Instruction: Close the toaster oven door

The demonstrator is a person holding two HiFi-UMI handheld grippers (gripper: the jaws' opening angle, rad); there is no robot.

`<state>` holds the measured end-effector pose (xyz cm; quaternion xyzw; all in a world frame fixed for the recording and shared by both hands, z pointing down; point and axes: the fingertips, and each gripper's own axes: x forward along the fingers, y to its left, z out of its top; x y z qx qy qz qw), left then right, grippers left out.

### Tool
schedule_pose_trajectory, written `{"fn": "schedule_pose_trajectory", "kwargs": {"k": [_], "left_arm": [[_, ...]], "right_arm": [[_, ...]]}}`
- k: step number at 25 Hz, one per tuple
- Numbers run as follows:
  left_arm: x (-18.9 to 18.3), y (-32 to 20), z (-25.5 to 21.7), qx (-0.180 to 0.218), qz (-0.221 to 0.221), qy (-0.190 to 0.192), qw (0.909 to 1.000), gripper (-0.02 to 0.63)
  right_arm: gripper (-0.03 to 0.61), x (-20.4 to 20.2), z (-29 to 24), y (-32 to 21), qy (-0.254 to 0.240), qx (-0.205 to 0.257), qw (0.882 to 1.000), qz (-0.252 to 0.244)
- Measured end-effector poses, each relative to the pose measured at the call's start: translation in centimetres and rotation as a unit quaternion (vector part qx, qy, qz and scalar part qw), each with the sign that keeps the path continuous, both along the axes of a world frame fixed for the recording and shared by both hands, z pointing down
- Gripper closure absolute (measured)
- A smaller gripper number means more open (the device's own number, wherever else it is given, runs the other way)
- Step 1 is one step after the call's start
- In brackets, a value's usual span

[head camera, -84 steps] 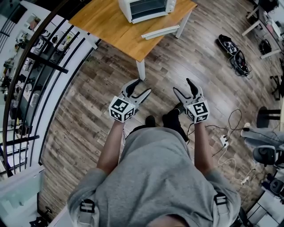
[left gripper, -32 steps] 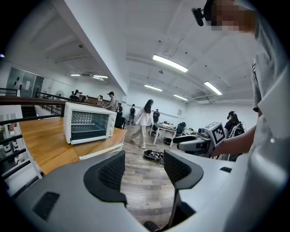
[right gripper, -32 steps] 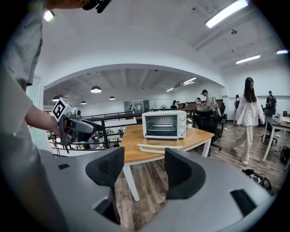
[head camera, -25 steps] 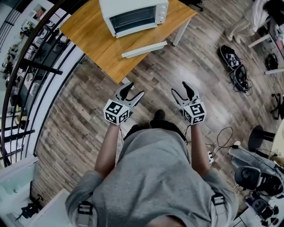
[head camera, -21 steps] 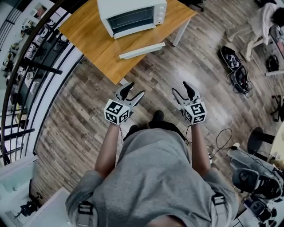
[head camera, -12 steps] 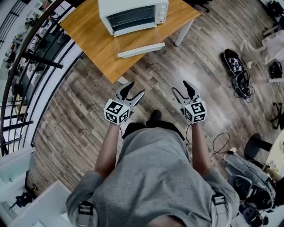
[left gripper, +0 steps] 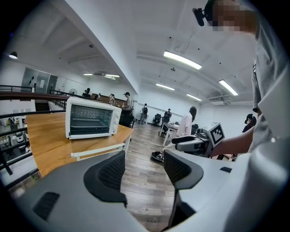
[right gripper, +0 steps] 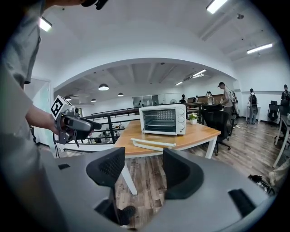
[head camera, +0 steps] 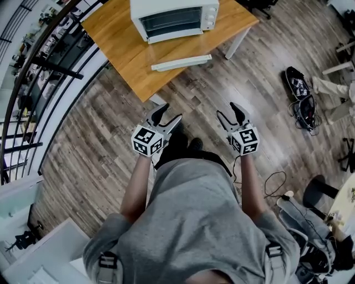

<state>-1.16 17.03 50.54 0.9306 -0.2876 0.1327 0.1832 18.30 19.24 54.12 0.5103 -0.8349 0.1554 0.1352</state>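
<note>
Since the earliest frame the table (head camera: 119, 52) has drawn closer to both claws.

Head view: the left gripper (head camera: 171, 112) and right gripper (head camera: 226, 110) hover side by side over the floor (head camera: 100, 144), with the toaster oven (head camera: 176, 16) well ahead of them.

Left gripper view: its jaws are spread and empty, and the oven sits ahead and to the left.

Right gripper view: its jaws are spread with nothing between them. The oven is straight ahead, and the white bar (right gripper: 152, 143) before it is probably the lowered door's handle.

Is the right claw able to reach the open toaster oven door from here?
Probably not yet: the right claw hangs over floor, well short of the toaster oven door. Nothing blocks the path, though.
</note>
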Motion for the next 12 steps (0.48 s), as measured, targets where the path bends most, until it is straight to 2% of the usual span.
{"fn": "schedule_pose_trajectory", "kwargs": {"k": [12], "left_arm": [[0.8,-2.5,-0.4,0.005,0.000,0.001,1.0000,0.344]], "right_arm": [[0.313,1.5,-0.2,-1.8,0.010,-0.002,1.000,0.008]]}}
